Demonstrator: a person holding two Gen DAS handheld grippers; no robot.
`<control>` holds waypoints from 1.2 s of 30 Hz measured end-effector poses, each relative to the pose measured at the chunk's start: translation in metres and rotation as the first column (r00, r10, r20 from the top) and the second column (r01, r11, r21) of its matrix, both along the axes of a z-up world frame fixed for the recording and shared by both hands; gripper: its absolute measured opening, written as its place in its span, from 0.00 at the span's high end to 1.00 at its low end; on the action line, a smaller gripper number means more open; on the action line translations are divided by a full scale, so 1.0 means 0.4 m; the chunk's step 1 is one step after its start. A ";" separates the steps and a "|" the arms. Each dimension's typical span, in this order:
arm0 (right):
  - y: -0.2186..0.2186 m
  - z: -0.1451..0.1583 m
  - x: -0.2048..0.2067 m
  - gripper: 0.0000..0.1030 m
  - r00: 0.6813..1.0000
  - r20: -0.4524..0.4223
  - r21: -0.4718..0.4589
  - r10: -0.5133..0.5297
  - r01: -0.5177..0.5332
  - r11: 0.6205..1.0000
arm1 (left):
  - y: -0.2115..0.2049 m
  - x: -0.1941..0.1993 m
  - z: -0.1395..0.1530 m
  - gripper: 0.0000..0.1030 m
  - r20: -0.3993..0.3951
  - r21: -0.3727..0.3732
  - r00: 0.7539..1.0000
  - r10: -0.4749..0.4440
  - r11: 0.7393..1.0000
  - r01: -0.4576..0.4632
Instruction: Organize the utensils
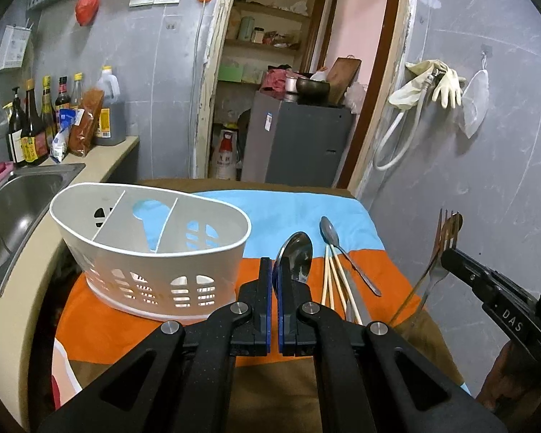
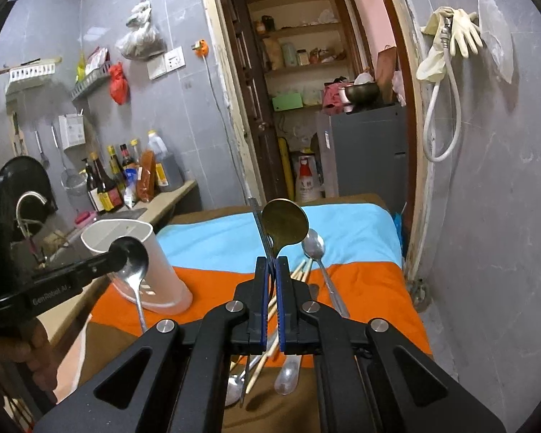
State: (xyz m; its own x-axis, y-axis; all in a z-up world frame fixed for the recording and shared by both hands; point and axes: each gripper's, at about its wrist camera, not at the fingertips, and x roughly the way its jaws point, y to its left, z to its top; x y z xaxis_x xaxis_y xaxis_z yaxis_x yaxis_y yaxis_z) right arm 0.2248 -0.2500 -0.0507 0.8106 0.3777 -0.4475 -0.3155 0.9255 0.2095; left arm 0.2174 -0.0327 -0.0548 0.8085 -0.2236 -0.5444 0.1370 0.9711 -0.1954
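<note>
My left gripper (image 1: 275, 270) is shut on a steel spoon (image 1: 296, 252), bowl up, above the orange cloth just right of the white three-compartment utensil caddy (image 1: 151, 249). My right gripper (image 2: 272, 270) is shut on a brass spoon (image 2: 285, 222) and a fork (image 2: 261, 227) held together; they show at the right of the left wrist view (image 1: 447, 238). The left gripper with its spoon (image 2: 131, 256) shows in front of the caddy (image 2: 140, 252). On the cloth lie a steel spoon (image 1: 337, 249) and chopsticks (image 1: 337, 281).
The table is covered by a blue and orange cloth (image 1: 288, 213). A steel sink (image 1: 14, 202) and counter with sauce bottles (image 1: 36, 122) are at the left. A grey wall is close on the right. More spoons (image 2: 286, 375) lie under the right gripper.
</note>
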 end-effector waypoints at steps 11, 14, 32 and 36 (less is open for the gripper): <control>-0.006 -0.009 0.002 0.98 0.998 -0.064 0.109 0.026 -0.019 0.994 | 0.023 -0.024 0.008 1.00 0.006 -0.003 1.000 0.025 1.000 -0.025; 0.008 -0.010 0.006 0.98 0.997 -0.062 0.085 0.037 -0.032 0.996 | 0.030 -0.032 0.011 1.00 0.007 -0.001 0.999 0.034 0.999 -0.034; 0.031 -0.183 0.177 0.95 0.922 -0.370 0.081 0.114 -0.091 0.993 | 0.043 -0.030 -0.020 1.00 -0.061 -0.006 0.994 0.089 0.996 -0.090; 0.028 -0.203 0.206 0.91 0.908 -0.399 0.067 0.129 -0.112 0.991 | 0.035 -0.017 -0.035 1.00 -0.082 -0.007 0.992 0.100 0.995 -0.101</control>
